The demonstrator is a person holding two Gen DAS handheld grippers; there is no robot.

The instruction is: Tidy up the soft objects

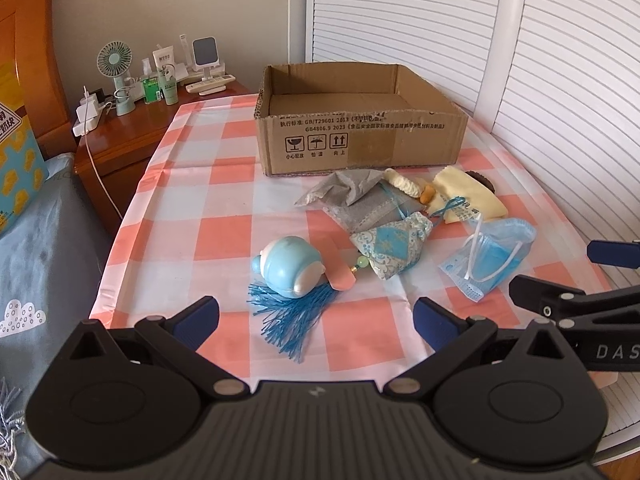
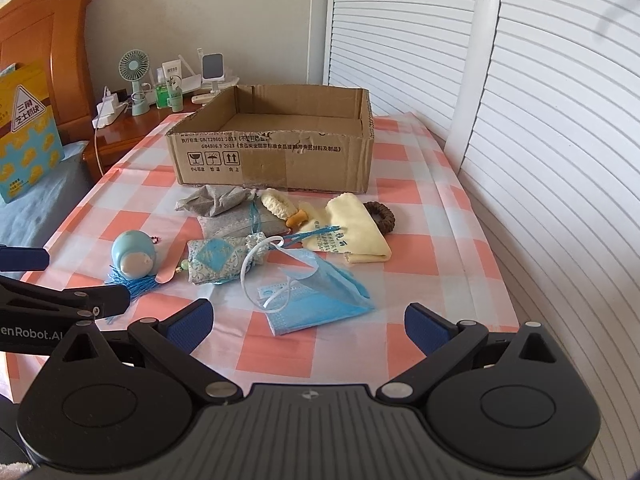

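At the top middle of the frame, a cardboard box (image 1: 360,136) is seen with nothing inside (soft things (image 1: 384,216) lie below it). The left gripper (image 1: 316,320) and right gripper (image 2: 308,322) are held wide apart, gripping nothing.

A brown corrugated cardboard box (image 1: 360,136), matt with torn edges, is seen on a smooth pink-and-white checked tablecloth (image 1: 208,216). A glossy pale-blue plastic toy (image 1: 290,268), pleated blue nonwoven face masks (image 2: 320,300) and a polished orange wooden nightstand (image 1: 132,136) are visible.
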